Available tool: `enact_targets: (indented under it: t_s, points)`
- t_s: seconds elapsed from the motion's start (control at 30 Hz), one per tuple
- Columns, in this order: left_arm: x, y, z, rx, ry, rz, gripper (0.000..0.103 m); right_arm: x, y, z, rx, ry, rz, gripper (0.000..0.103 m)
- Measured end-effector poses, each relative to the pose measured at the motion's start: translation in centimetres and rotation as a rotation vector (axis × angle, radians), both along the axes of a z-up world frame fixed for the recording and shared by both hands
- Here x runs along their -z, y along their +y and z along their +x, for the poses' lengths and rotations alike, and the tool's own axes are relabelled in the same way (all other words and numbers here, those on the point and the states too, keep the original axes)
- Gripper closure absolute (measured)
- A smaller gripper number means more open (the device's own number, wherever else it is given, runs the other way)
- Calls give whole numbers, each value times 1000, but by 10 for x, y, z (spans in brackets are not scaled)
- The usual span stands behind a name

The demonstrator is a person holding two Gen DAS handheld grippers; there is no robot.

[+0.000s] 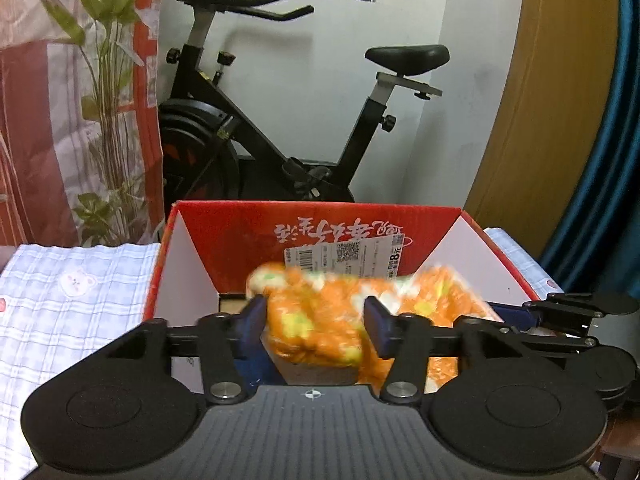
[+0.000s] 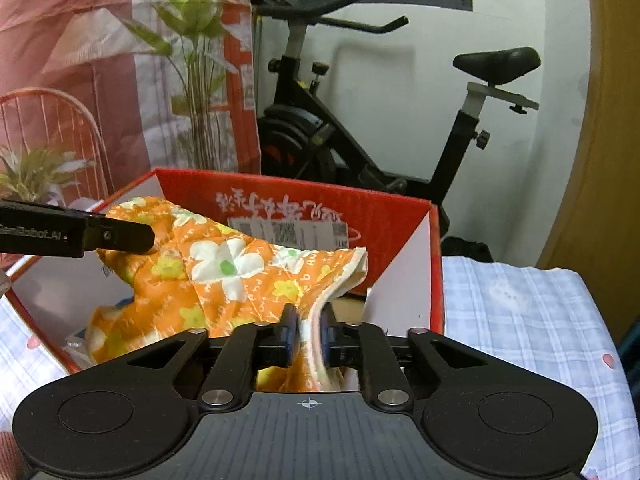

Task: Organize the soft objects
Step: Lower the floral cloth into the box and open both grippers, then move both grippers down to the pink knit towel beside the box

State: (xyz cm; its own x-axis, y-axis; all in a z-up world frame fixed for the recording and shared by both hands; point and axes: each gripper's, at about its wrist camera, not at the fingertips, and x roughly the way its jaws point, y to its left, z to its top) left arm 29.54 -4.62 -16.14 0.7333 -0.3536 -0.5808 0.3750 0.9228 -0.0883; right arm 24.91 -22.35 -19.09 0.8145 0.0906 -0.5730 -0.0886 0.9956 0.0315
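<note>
An orange cloth with white and yellow flowers (image 1: 332,300) hangs over the open red cardboard box (image 1: 240,228), stretched between both grippers and blurred. My left gripper (image 1: 315,316) is open, its fingers wide apart, with a bunch of the cloth between them. In the right wrist view the cloth (image 2: 216,268) drapes across the box (image 2: 380,216). My right gripper (image 2: 308,332) has its pads close together on the cloth's white-lined hem. A left gripper finger (image 2: 120,236) reaches in from the left and touches the cloth's far corner. The right gripper's side (image 1: 560,312) shows at the right of the left wrist view.
The box sits on a blue checked sheet (image 1: 72,300) that extends on both sides (image 2: 520,312). Behind it stand a black exercise bike (image 1: 280,128), a leafy plant (image 1: 108,80), a red patterned curtain (image 2: 60,40) and a wooden door (image 1: 560,80).
</note>
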Motion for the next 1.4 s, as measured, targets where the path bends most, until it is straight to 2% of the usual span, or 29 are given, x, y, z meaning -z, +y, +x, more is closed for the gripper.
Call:
enact_targets:
  t_s: [0.13,0.2,0.47,0.7,0.97,1.13,1.4]
  points:
    - [-7,5,-7,-7,-5,11,45,-5,1,-6,4,-10,1,71]
    - [-13,9,-14,-10,-8,10,45,-10,0,-10,11,-21,1,68]
    - [-32,26,-61,-11,-26,-3,45,-31,-1,-46,16,-63,45,67]
    - [-34,43,-118,-5,-29,-21,45,-40,8,-92,3,-99,87,67]
    - [-4,59,-169,-7,17,-46,45,-28,23,-147,-40,-84,133,67]
    - [24,65,-181,-32,71,-67,44,-6,29,-180,-35,-31,177,67]
    - [50,71,-189,-64,124,-104,44,25,40,-231,-10,19,169,67]
